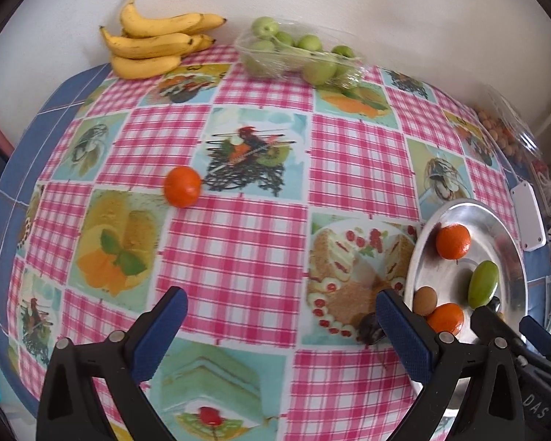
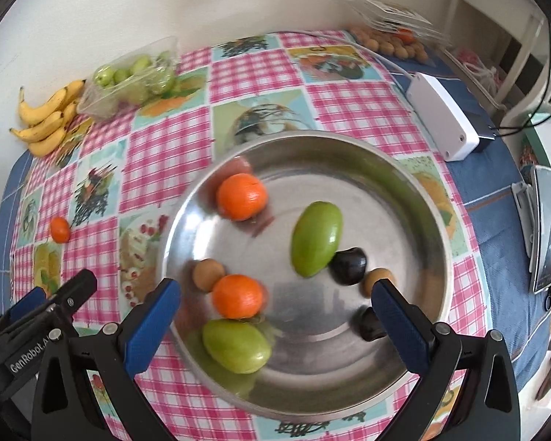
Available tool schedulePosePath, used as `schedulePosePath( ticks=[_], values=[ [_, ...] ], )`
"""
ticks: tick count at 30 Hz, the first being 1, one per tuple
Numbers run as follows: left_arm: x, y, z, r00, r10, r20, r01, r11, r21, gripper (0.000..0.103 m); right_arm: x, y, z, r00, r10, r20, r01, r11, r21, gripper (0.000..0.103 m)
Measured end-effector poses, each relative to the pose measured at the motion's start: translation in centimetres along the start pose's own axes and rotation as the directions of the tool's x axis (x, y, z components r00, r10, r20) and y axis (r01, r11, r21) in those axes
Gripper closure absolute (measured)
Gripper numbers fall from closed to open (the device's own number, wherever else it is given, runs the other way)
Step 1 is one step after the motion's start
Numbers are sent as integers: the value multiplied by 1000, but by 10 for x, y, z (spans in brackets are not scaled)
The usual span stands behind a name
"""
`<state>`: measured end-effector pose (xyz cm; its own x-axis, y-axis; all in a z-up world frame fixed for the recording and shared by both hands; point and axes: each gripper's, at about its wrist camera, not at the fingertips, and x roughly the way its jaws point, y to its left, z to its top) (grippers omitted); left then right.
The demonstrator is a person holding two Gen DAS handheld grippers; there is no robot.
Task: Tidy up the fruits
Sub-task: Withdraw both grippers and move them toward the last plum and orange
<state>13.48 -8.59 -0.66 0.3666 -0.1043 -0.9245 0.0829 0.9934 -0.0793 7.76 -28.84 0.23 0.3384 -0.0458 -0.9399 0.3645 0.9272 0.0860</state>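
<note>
A steel bowl [image 2: 404, 198] holds two oranges [image 2: 241, 196], two green fruits [image 2: 316, 242], dark plums [image 2: 348, 265] and small brown fruits [image 2: 208, 274]. My right gripper [image 2: 275, 299] is open and empty, hovering over the bowl's near side. My left gripper [image 1: 281, 308] is open and empty above the checked tablecloth, left of the bowl [image 1: 470, 217]. A lone orange [image 1: 182, 186] lies on the cloth ahead of it; it also shows in the right wrist view [image 2: 60, 229]. A dark plum [image 1: 370, 329] lies on the cloth by my left gripper's right finger.
Bananas [image 1: 154, 42] and a plastic tray of green fruits [image 1: 297, 55] sit at the back by the wall. A white box [image 2: 442, 115] with a cable and a pack of small brown fruits [image 2: 389, 42] lie at the right. A phone [image 2: 543, 228] stands at the far right.
</note>
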Motion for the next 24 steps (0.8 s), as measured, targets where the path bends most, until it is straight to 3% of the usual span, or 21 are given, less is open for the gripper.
schedulePosePath(
  ticks=[11, 24],
  values=[
    [-12, 58, 2, 999, 43, 7, -42, 997, -69, 0, -5, 65, -10, 995, 90, 32, -85, 986, -145, 0],
    [-12, 111, 1, 1000, -1, -22, -2, 992, -123, 0, 7, 112, -30, 988, 152, -17, -152, 965, -215, 0]
  ],
)
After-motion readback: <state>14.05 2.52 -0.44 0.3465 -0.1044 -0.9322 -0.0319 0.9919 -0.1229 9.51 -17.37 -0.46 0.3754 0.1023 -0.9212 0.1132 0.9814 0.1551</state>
